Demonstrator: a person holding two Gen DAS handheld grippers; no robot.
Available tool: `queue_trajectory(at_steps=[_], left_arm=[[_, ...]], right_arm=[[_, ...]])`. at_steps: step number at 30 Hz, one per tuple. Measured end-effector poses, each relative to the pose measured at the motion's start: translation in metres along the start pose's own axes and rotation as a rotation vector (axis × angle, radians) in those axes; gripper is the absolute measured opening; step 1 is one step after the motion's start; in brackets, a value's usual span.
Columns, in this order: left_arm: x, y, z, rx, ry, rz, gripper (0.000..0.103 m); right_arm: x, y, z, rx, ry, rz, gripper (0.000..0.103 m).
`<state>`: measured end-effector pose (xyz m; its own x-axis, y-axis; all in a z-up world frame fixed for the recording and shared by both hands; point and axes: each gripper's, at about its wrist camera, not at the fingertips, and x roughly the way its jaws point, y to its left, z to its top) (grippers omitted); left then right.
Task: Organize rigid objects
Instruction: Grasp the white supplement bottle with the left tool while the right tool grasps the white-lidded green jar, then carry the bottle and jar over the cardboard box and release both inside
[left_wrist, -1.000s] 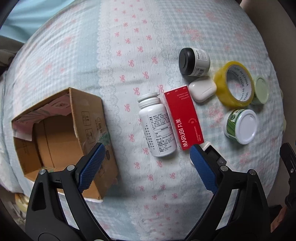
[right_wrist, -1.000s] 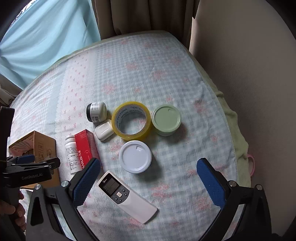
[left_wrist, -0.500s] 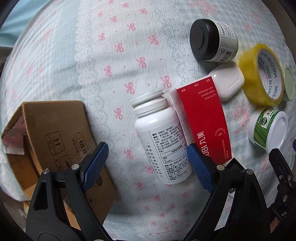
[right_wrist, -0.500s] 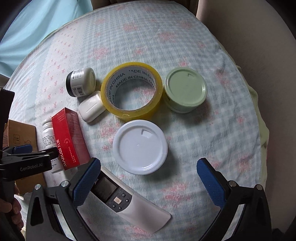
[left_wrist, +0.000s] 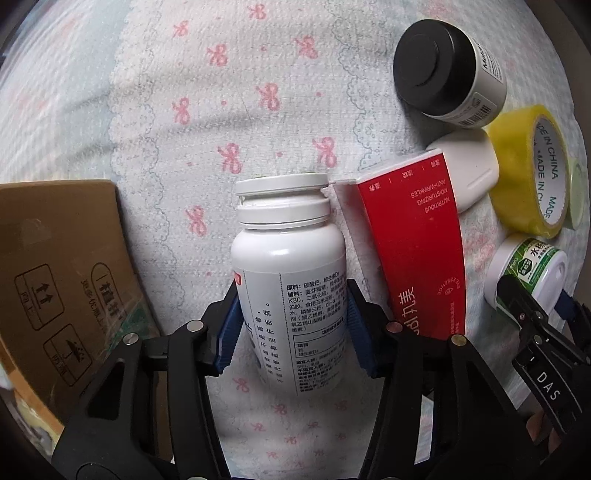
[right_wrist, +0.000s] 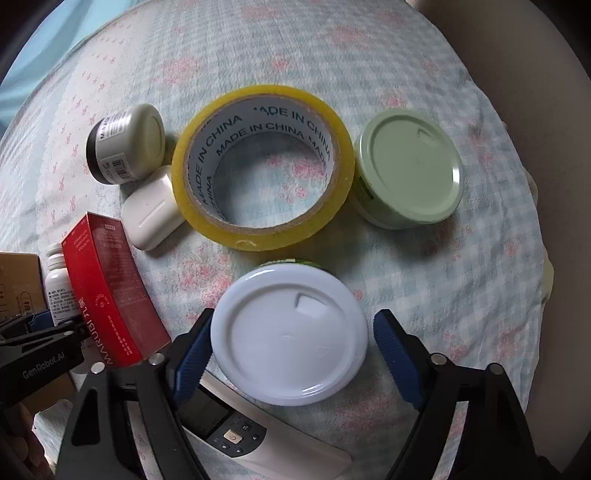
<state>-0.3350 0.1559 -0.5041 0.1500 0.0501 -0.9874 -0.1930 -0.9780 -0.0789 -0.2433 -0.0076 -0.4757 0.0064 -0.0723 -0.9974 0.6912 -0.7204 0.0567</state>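
Observation:
My left gripper (left_wrist: 291, 325) is shut on a white pill bottle (left_wrist: 290, 273) that lies on the bedsheet, its blue pads pressed on both sides of the label. A red box (left_wrist: 417, 243) lies right beside it. My right gripper (right_wrist: 291, 343) straddles a white-lidded jar with a green label (right_wrist: 290, 332); its left pad touches the lid and the right pad stands a little off. That jar also shows in the left wrist view (left_wrist: 528, 266). A white remote (right_wrist: 258, 439) lies under the right gripper.
An open cardboard box (left_wrist: 55, 280) sits at the left. A yellow tape roll (right_wrist: 260, 166), a pale green-lidded jar (right_wrist: 410, 170), a white earbud case (right_wrist: 151, 212) and a black-capped jar (right_wrist: 125, 147) lie behind on the bedsheet (left_wrist: 184, 92). The bed's edge runs along the right.
Both grippers moved down and forward. The left jaws closed onto the pill bottle. The right jaws narrowed around the white-lidded jar.

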Motion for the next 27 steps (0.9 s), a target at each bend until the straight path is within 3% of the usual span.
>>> queue_trajectory(at_steps=[2,13,21,27], left_arm=[[-0.003,0.003,0.000,-0.016,-0.011,-0.015,0.047],[-0.025,0.018,-0.018,-0.059,-0.094,-0.036,0.047],[-0.092,0.020,-0.049,-0.062,-0.224,-0.066,0.047],[-0.154,0.015,-0.080,-0.079,-0.327,-0.099,0.047]], right_arm=[[0.001,0.000,0.000,0.007,0.010,0.006,0.066],[-0.010,-0.015,-0.006,0.026,-0.008,0.036,0.066],[-0.058,-0.037,-0.029,0.054,-0.083,0.074,0.066],[-0.123,-0.034,-0.039,0.022,-0.161,0.084,0.066]])
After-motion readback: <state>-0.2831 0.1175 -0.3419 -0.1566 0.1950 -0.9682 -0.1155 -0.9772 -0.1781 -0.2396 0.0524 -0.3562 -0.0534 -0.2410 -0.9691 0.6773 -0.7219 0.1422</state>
